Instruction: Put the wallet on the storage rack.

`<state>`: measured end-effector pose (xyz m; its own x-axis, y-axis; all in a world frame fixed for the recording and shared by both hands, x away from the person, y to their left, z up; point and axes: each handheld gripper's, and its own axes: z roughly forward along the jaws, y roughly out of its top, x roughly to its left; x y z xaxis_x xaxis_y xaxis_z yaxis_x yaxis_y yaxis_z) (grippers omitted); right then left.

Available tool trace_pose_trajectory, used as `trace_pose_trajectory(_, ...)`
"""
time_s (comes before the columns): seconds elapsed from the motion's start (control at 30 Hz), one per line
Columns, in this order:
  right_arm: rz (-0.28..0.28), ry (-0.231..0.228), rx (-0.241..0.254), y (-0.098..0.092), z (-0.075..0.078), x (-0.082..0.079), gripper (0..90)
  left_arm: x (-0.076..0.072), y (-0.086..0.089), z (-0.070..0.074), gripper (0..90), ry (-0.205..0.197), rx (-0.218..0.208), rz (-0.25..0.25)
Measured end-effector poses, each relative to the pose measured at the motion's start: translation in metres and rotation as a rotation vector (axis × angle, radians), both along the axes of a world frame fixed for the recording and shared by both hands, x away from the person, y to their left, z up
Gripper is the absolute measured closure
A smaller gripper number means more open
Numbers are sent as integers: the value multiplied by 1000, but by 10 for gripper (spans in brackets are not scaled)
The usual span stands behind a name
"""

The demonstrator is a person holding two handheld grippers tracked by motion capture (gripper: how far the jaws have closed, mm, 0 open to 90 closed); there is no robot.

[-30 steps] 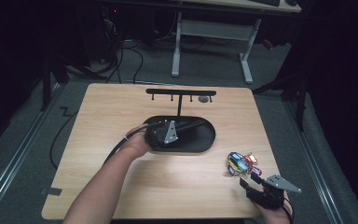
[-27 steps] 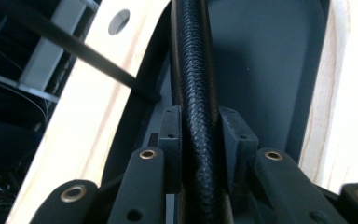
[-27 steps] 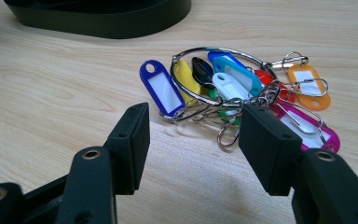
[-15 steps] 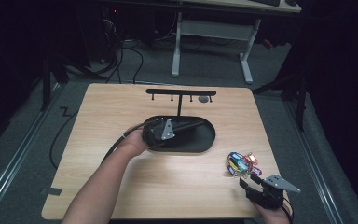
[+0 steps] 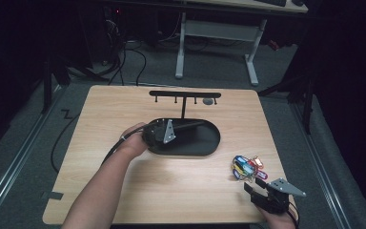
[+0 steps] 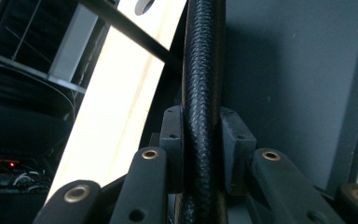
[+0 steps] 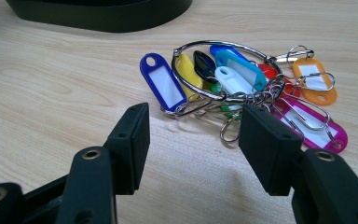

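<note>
Little has shifted since the earlier frames: both hands sit where they were, and the left gripper's (image 5: 164, 132) jaws have just been closing a touch further on the black braided rim (image 6: 201, 93) of the stand's oval base (image 5: 195, 143).

Table (image 5: 124, 191), largest first. Oval base mid-table, long axis running left–right, parallel to the near edge. A thin post rises from its rear to a crossbar with hooks (image 5: 185, 94) near the far edge. Left gripper clamped on the base's left end, pads pressing the rim from both sides.

Key bunch (image 5: 248, 167) lies near the right edge, toward the near right corner, just ahead of the right gripper (image 5: 259, 195) (clearly the nearer hand). Right gripper view: jaws standing apart, nothing between them, the big ring and coloured tags (image 7: 242, 79) directly forward and slightly right, close but not touching.

Judgement: a short forward reach takes the ring. Nothing stands between; the base's near wall (image 7: 98, 14) lies well beyond.
</note>
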<state>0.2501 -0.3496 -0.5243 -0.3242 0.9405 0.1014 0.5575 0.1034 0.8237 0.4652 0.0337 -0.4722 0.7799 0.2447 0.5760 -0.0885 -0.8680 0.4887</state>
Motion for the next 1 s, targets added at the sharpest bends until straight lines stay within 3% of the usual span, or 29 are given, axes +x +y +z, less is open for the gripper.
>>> trace_pose_trajectory(0.33, 0, -1, -4, 0, 0, 0, 439, -1, -1, -2, 709, 55, -7, 23)
trace_pose_trajectory(0.37, -2, 0, 0, 1, 0, 0, 438, -1, -2, -2, 689, 65, -14, 36)
trace_pose_trajectory(0.47, -2, -1, 0, 0, 1, 0, 438, 0, -3, -3, 506, 109, -29, 62)
trace_pose_trajectory(0.6, -4, 0, 2, 0, 1, -1, 438, -2, -7, -6, 420, 154, -36, 63)
trace_pose_trajectory(0.77, -2, 1, 1, 0, 1, -1, 438, -5, -10, -7, 388, 194, -54, 46)
trace_pose_trajectory(0.8, -3, 2, 2, 0, 1, -1, 438, -5, -10, -6, 386, 202, -74, 45)
trace_pose_trajectory(0.9, -4, 4, 3, 0, 1, -1, 438, -7, -10, 0, 415, 194, -119, 48)
trace_pose_trajectory(1.0, -2, 2, -2, 1, 1, 0, 438, -8, -9, 2, 420, 188, -121, 54)
